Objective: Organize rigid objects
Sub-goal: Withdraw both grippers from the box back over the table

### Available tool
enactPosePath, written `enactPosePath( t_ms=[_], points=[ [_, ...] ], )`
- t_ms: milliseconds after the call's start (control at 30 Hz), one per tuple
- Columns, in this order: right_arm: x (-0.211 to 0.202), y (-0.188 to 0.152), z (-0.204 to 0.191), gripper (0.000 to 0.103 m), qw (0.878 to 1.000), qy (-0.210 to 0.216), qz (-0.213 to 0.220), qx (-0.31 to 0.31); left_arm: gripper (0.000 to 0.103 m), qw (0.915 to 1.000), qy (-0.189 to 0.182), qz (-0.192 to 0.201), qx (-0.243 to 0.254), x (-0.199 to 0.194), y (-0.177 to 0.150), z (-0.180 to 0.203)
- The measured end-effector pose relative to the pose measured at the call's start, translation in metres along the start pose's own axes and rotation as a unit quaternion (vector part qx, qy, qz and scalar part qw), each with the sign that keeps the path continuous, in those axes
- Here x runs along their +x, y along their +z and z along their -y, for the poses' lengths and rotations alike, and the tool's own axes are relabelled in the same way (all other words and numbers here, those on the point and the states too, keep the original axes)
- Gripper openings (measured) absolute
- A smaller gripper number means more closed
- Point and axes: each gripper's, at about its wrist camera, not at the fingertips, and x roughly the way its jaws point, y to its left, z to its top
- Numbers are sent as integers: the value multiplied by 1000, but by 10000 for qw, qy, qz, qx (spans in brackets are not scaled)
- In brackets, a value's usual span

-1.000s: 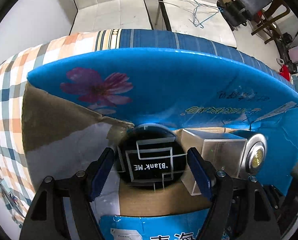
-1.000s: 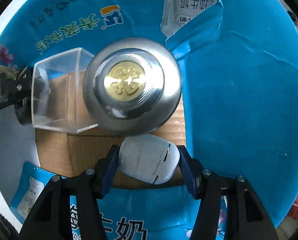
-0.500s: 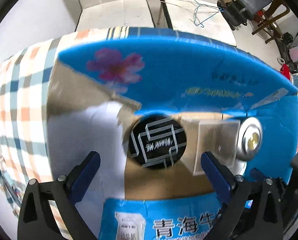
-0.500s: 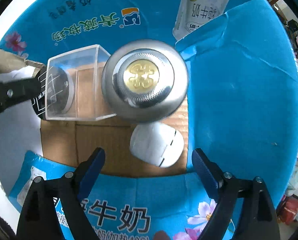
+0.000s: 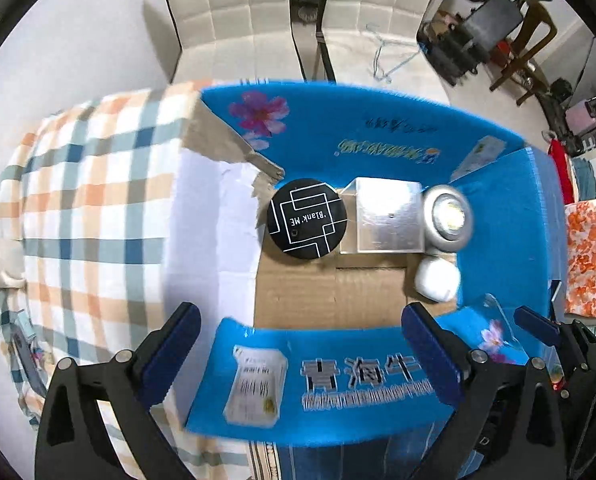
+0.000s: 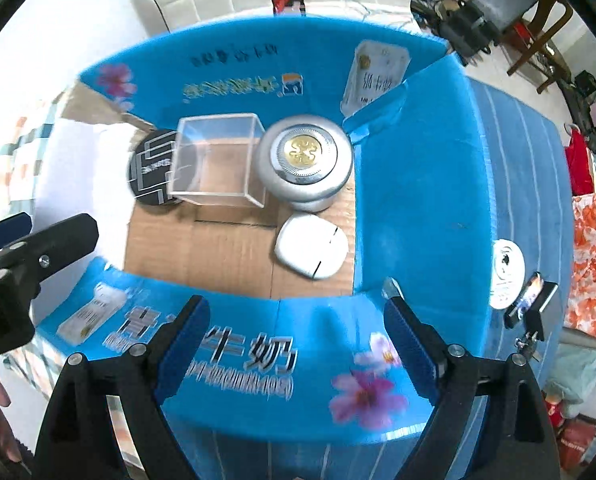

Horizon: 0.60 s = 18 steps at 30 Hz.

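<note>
**Four rigid items in one carton, both grippers empty**

One blue cardboard box (image 5: pixel 510 216) stands open at frame centre in both views, brown floor exposed; four items lie on that floor, one of each kind. Item one: a black round disc (image 5: pixel 307 218) with white line print, at the left end of the row, touching the far wall's torn corner; item two: a clear plastic cube (image 5: pixel 389 216), just beside the disc; item three: a silver round container (image 5: pixel 447 216) with a gold centre, just beside the cube at the right end; item four: a white earbud case (image 5: pixel 436 280), lying in front of the silver container and near the right wall.

Left gripper (image 5: pixel 298 350): jaws wide apart, nothing between them, low in the frame over the near flap. Right gripper (image 6: pixel 296 344): jaws wide apart likewise, empty, over the near flap.

View differences: the left wrist view alone shows the plaid cloth (image 5: pixel 86 200) filling the left of the frame and a cup-like rim at the far left edge; the right wrist view alone shows the cube's transparency, the disc seen partly through it, the split seam on the white case, and a white round tag (image 6: pixel 507 274) on the right outer flap; two white chairs (image 5: pixel 298 20) appear at the top of both.
</note>
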Motion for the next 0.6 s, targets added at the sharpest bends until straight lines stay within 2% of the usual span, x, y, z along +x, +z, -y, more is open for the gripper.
enactPosePath(
  t_ms=[400, 600],
  points=[
    [-102, -30, 13, 91, 9963, 393, 756, -63, 103, 9971, 29, 764, 58, -84, -31, 18],
    [-140, -47, 18, 91, 9931, 538, 1033, -157, 103, 9948, 3, 1012, 81, -115, -45, 30]
  ],
)
